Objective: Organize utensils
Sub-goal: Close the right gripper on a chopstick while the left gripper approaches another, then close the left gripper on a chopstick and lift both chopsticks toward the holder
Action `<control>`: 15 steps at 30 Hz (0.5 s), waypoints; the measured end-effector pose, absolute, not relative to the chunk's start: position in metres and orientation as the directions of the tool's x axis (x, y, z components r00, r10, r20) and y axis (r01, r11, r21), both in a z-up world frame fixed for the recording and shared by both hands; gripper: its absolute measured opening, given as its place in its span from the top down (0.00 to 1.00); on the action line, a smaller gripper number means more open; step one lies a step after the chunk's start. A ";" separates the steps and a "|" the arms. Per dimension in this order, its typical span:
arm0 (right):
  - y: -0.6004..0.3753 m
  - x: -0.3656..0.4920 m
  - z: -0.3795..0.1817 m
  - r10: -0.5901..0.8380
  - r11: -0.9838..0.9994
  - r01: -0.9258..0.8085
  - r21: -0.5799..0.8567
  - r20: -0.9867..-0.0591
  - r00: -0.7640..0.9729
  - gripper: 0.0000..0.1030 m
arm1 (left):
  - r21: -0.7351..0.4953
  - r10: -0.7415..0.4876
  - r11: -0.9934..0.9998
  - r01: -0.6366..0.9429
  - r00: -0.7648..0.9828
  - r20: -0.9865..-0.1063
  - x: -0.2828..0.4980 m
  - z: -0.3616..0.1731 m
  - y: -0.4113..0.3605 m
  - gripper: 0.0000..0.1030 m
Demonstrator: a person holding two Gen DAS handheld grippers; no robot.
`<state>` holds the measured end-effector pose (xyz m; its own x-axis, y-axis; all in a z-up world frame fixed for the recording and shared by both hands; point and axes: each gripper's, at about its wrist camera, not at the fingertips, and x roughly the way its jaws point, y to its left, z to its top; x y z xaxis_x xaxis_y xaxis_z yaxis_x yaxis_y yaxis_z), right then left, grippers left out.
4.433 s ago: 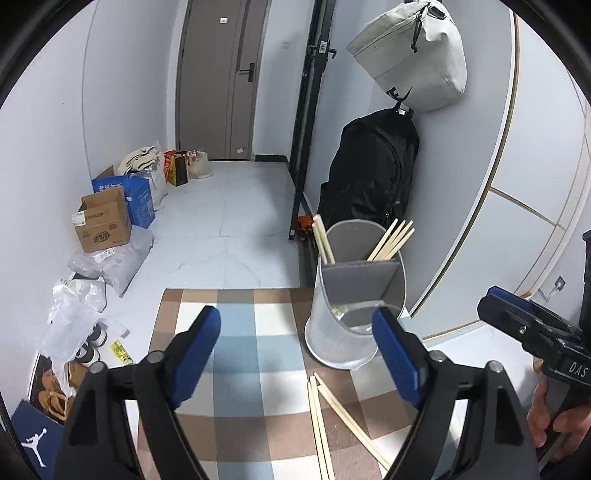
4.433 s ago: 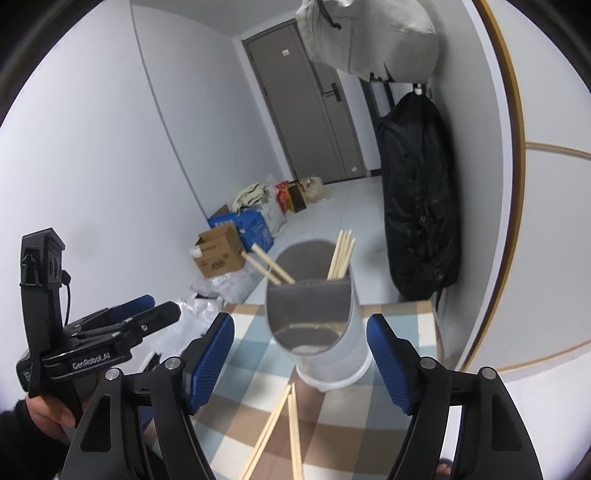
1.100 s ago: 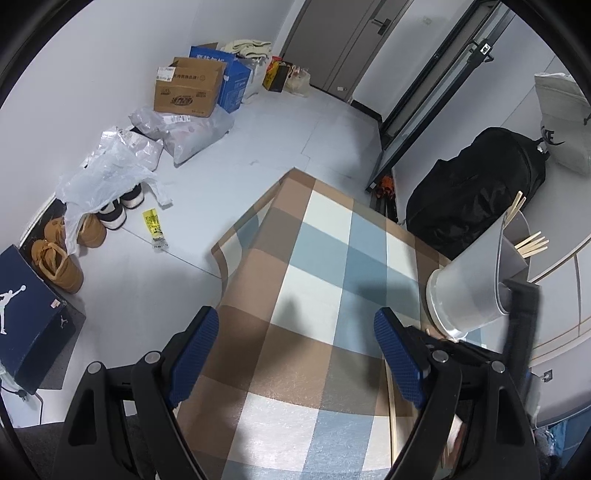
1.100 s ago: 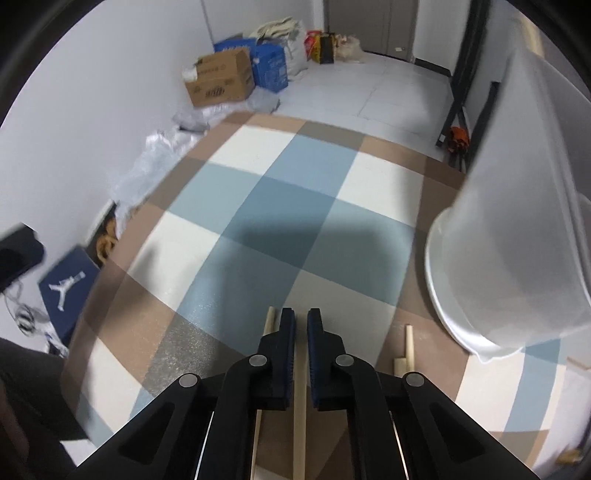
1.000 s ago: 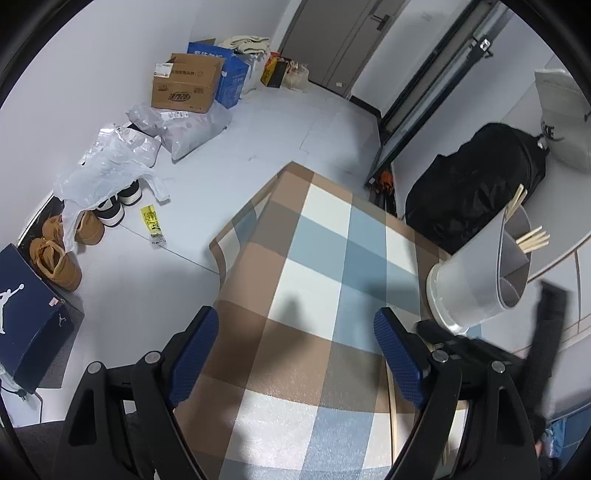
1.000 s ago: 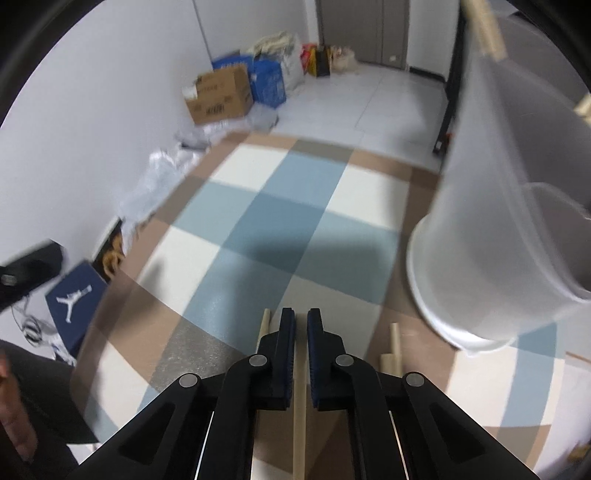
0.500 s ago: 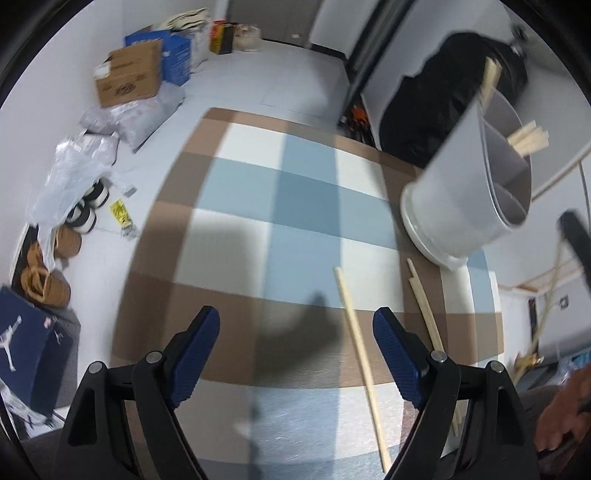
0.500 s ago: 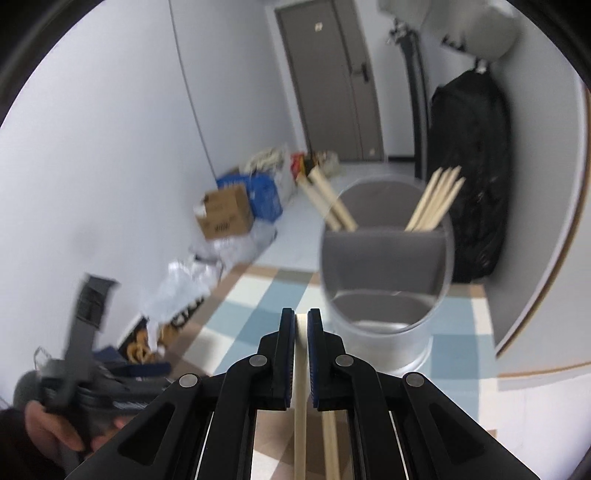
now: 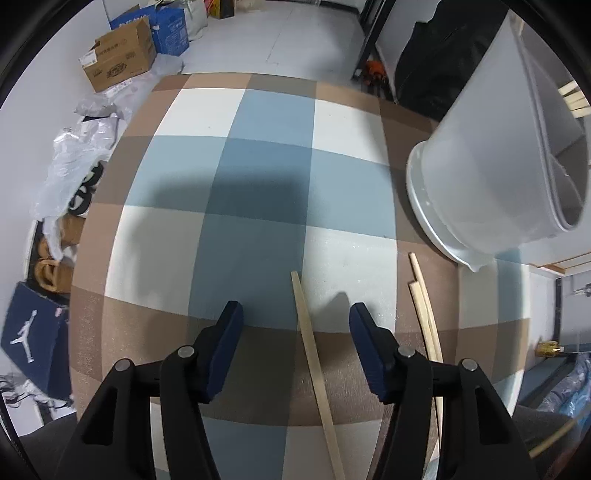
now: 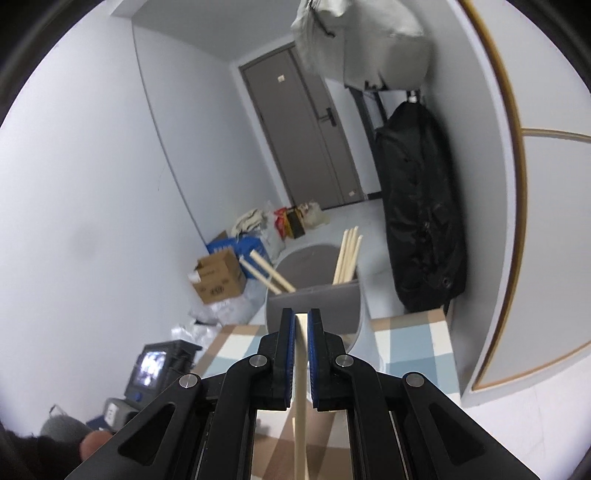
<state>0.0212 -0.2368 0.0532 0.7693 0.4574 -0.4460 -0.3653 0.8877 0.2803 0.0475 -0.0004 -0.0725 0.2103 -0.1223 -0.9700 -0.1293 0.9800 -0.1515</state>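
1. One wooden chopstick (image 10: 300, 373) is pinched tight between the two blue pads of the right gripper (image 10: 302, 325). Its top end sits level with the pad tips, and the rest runs down between the black arms.
2. Just past those tips stands the grey utensil holder (image 10: 314, 299). A wall across its middle splits it into a front part and a back part.
3. Two chopsticks (image 10: 267, 275) lean out to the left from the back part. A bunch of thinner sticks (image 10: 347, 256) stands at the right of that same part.
4. A second loose chopstick (image 9: 314, 354) lies flat on the checked mat (image 9: 258, 155). It lies between the fingers of the left gripper (image 9: 295, 317).
5. Those jaws have just been closing in, but they are still apart. The pads do not touch the stick.
6. Two more chopsticks (image 9: 424, 317) lie side by side on the mat, to the right of the left gripper. They are close to the holder's white base (image 9: 443, 236).
7. Low at the left of the right wrist view there is a black device with a small lit screen (image 10: 149, 369). It may be the back of the left gripper, but that part is blurry.
8. Behind the mat are a cardboard box (image 9: 118, 62), a blue box (image 9: 170, 26) and plastic bags (image 9: 70, 162).
9. A black backpack (image 10: 417, 221) hangs on the wall by the grey door (image 10: 306, 133).
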 end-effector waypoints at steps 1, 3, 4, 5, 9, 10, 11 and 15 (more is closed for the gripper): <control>-0.239 0.020 0.054 0.456 0.888 -0.364 0.280 -0.440 0.774 0.94 | -0.129 -0.100 0.982 -0.136 0.202 -0.974 0.049 -0.072 -0.002 0.59; -0.241 0.019 0.057 0.458 0.887 -0.366 0.283 -0.428 0.779 0.94 | -0.100 -0.072 0.985 -0.140 0.194 -0.978 0.052 -0.072 -0.004 0.92; -0.242 0.019 0.057 0.457 0.887 -0.364 0.284 -0.426 0.781 0.94 | -0.107 -0.079 0.983 -0.146 0.187 -0.979 0.052 -0.073 -0.003 0.95; -0.242 0.018 0.057 0.457 0.887 -0.364 0.285 -0.425 0.781 0.94 | -0.125 -0.094 0.979 -0.160 0.189 -0.978 0.052 -0.072 -0.001 0.97; -0.246 0.018 0.058 0.453 0.888 -0.355 0.293 -0.420 0.787 0.94 | -0.164 -0.123 0.970 -0.179 0.223 -0.967 0.048 -0.071 0.002 0.99; -0.248 0.016 0.058 0.451 0.888 -0.351 0.296 -0.418 0.788 0.94 | -0.166 -0.119 0.970 -0.178 0.247 -0.962 0.046 -0.069 0.003 0.99; -0.250 0.015 0.059 0.447 0.890 -0.345 0.300 -0.417 0.792 0.94 | -0.165 -0.112 0.970 -0.181 0.269 -0.957 0.045 -0.066 0.003 0.99; -0.253 0.011 0.059 0.437 0.893 -0.330 0.305 -0.416 0.797 0.94 | -0.210 -0.128 0.957 -0.200 0.359 -0.924 0.042 -0.047 0.008 1.00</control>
<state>0.0114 -0.2529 0.0589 0.7972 0.4372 -0.4163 -0.3303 0.8931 0.3053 0.0417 0.0079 -0.0471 0.3592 -0.1282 -0.9244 -0.1996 0.9571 -0.2102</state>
